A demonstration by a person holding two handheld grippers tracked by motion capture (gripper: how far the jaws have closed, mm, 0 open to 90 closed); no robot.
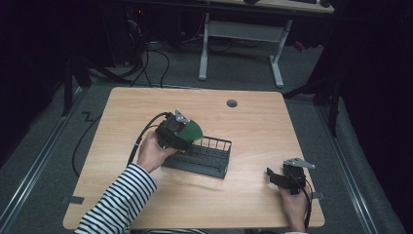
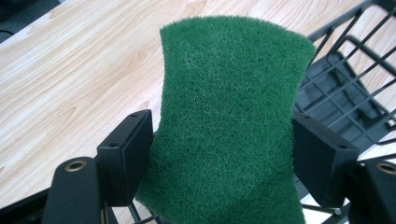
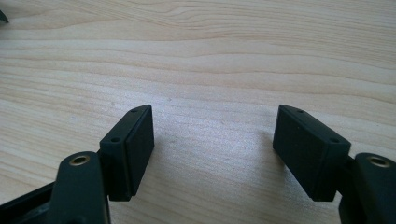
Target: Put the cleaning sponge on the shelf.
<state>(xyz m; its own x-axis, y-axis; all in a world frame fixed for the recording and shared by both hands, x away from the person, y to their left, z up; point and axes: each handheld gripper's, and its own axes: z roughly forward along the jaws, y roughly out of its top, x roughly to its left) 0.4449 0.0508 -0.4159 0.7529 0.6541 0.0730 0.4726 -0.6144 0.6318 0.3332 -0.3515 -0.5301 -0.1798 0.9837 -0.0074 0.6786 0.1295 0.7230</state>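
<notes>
A green scouring pad [image 2: 229, 121] stands upright between the jaws of my left gripper [image 2: 219, 116], and both pads press on its edges. In the high view the left gripper [image 1: 186, 132] holds the green pad [image 1: 192, 129] over the left end of a black wire rack [image 1: 214, 161]. The rack [image 2: 345, 93] shows just behind and to the right of the pad. My right gripper [image 1: 275, 175] rests near the table's front right corner. Its jaws [image 3: 215, 112] stand wide apart over bare wood with nothing between them.
The light wooden table [image 1: 253, 126] has a round cable hole [image 1: 232, 103] near its far edge. Beyond it stand a white desk frame [image 1: 241, 44] and cables on the grey floor. A striped sleeve [image 1: 119, 202] comes in from the lower left.
</notes>
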